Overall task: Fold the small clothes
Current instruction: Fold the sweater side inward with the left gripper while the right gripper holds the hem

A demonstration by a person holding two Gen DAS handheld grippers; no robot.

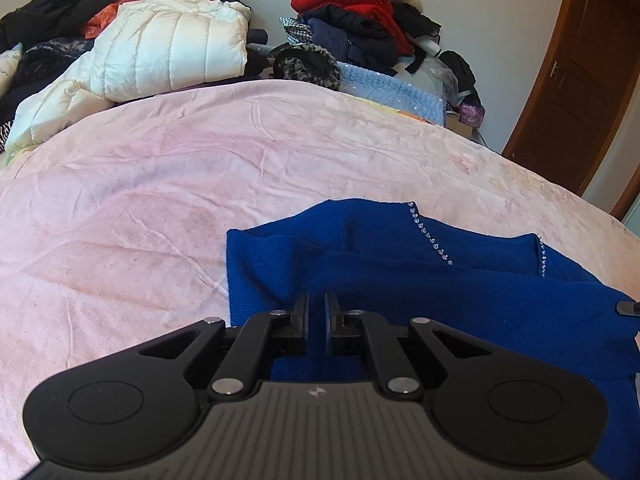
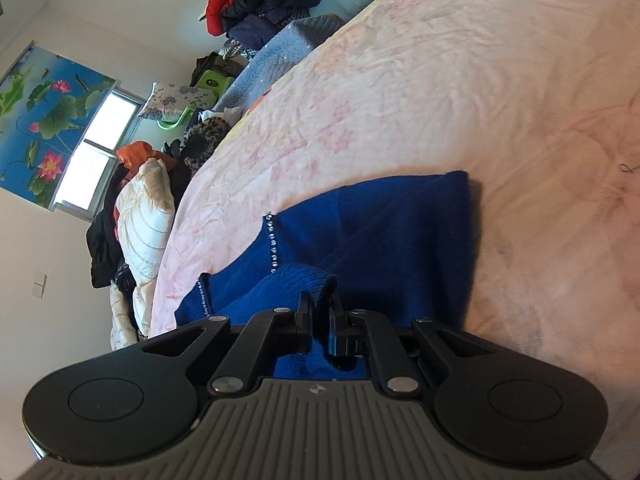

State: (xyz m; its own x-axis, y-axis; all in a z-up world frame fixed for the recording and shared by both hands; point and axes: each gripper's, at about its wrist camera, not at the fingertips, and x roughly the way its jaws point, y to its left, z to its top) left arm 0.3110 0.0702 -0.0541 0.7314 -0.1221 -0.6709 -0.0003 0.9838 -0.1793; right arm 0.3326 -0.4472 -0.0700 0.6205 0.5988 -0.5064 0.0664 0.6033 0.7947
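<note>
A royal-blue knit garment (image 1: pixel 440 272) with a line of small rhinestones lies partly folded on the pink bedspread (image 1: pixel 160 184). My left gripper (image 1: pixel 316 308) sits low over its near left part, jaws pinched on a fold of the blue cloth. In the right wrist view the same blue garment (image 2: pixel 380 232) lies ahead, one layer doubled over. My right gripper (image 2: pixel 320 308) is shut on a thick bunched edge of it. A tip of the right gripper (image 1: pixel 628 307) peeks in at the right edge of the left wrist view.
A white puffer jacket (image 1: pixel 168 48) and dark clothes are heaped at the bed's far left. A pile of red, navy and black clothes (image 1: pixel 360 16) stands at the far right, with a light blue blanket (image 1: pixel 392 88) below it. A wooden door (image 1: pixel 580 72) is on the right.
</note>
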